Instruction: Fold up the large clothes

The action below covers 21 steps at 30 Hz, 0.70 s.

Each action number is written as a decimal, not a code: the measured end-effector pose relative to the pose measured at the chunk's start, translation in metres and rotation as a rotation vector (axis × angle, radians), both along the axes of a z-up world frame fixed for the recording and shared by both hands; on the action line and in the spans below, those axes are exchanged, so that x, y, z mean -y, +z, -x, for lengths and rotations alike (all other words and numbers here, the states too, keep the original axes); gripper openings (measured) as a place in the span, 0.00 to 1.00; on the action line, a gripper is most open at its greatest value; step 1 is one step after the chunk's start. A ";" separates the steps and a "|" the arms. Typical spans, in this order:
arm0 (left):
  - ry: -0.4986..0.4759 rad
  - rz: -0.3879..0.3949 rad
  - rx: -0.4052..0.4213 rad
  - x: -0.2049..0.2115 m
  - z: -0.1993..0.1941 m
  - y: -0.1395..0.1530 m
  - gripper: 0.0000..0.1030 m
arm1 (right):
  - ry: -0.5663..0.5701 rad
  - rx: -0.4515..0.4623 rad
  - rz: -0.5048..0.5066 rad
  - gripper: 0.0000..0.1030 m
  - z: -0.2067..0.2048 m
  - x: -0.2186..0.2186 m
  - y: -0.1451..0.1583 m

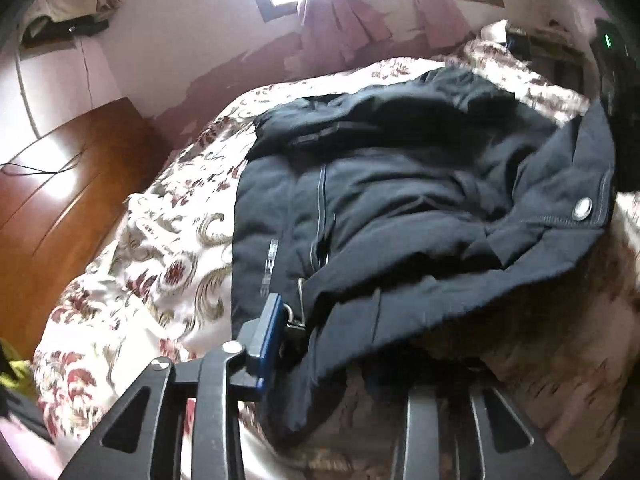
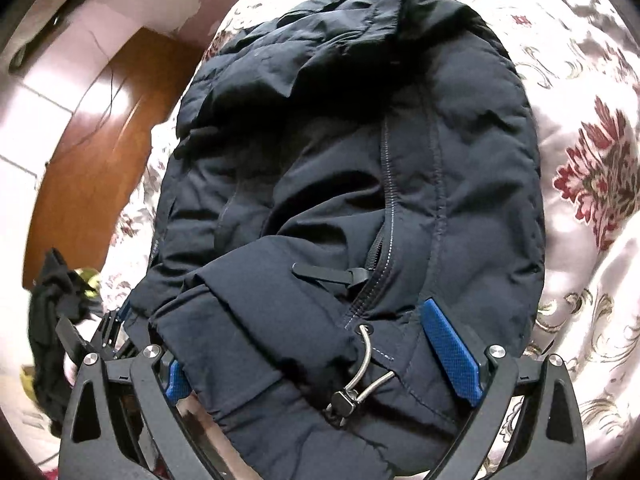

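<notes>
A dark navy padded jacket [image 1: 400, 184] lies partly folded on a floral bedspread [image 1: 160, 248]. In the left wrist view my left gripper [image 1: 340, 340] is at the jacket's near hem by the drawcord toggle. Only its left blue pad [image 1: 268, 340] shows; the right finger is under the fabric. In the right wrist view the jacket [image 2: 340, 160] fills the frame. My right gripper [image 2: 320, 364] stands wide apart around the hem, its blue pads [image 2: 452, 352] on either side of the fabric, with the drawcord toggle [image 2: 344, 400] between them.
A wooden headboard [image 1: 60, 200] stands to the left of the bed. A window with pink curtains [image 1: 340, 20] is on the far wall. A dark cloth pile [image 2: 56, 320] lies at the bed's left edge. The bedspread [image 2: 592, 160] extends right.
</notes>
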<state>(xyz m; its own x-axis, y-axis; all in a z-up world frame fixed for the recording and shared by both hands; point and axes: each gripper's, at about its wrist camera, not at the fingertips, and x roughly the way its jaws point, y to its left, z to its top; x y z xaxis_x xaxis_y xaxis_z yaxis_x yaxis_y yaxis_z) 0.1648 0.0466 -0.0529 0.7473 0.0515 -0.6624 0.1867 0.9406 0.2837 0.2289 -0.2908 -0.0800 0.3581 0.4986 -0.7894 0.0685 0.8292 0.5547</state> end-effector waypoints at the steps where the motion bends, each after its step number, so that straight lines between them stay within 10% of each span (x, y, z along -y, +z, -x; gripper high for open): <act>1: -0.005 0.014 -0.003 -0.001 -0.003 0.004 0.27 | -0.006 -0.002 -0.014 0.94 0.002 0.002 -0.002; 11: -0.082 0.124 -0.089 0.000 -0.055 0.054 0.18 | 0.001 0.031 -0.051 0.94 0.028 0.014 -0.001; 21: -0.029 0.215 -0.108 0.010 -0.094 0.072 0.17 | 0.174 0.243 0.194 0.94 0.085 -0.036 0.017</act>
